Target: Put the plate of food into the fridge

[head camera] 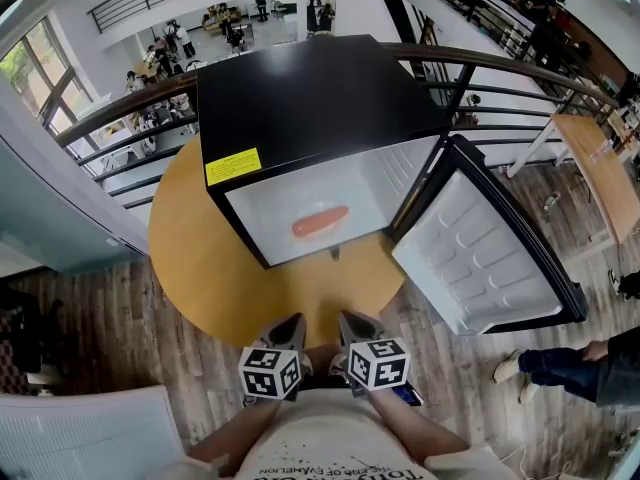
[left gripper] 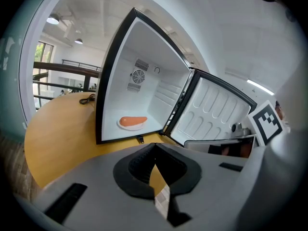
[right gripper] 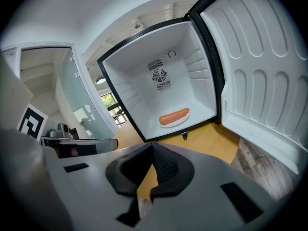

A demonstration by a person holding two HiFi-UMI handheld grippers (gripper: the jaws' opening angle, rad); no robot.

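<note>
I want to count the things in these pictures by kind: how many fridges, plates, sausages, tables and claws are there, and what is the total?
Fridge: 1
Plate: 1
Sausage: 1
Round table: 1
Claws: 2 (left claw, right claw)
Total: 6
</note>
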